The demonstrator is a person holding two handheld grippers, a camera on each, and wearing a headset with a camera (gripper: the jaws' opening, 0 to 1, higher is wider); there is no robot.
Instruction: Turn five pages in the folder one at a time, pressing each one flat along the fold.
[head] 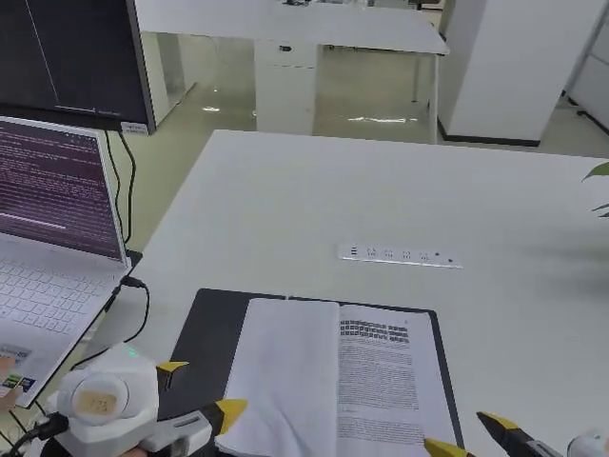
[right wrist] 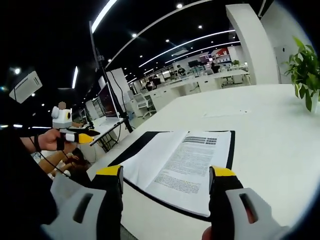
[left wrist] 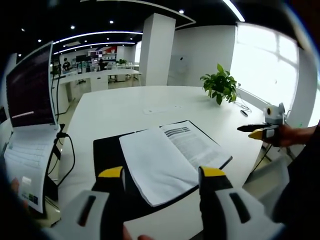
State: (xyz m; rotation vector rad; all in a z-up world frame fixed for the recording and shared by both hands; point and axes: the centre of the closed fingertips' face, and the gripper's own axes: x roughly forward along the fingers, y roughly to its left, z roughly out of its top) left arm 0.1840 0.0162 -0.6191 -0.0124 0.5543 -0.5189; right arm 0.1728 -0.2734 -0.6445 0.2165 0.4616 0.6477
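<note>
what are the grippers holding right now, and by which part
Nothing is held. The left gripper and the right gripper both have their jaws open with nothing between them. The folder lies open on the table.

Head view: bright, even overhead light, white tabletop (head: 314,190) near washed out, shadows faint, glare patches on the glossy floor (head: 381,119). Left gripper view: window (left wrist: 265,55) blown out, ceiling strip lights (left wrist: 100,35) sharp, heavy fisheye bending toward the edges. Left tool (left wrist: 161,172) and right tool (right wrist: 166,171) look soft at close range, and the right gripper view goes dark on its left side.
</note>
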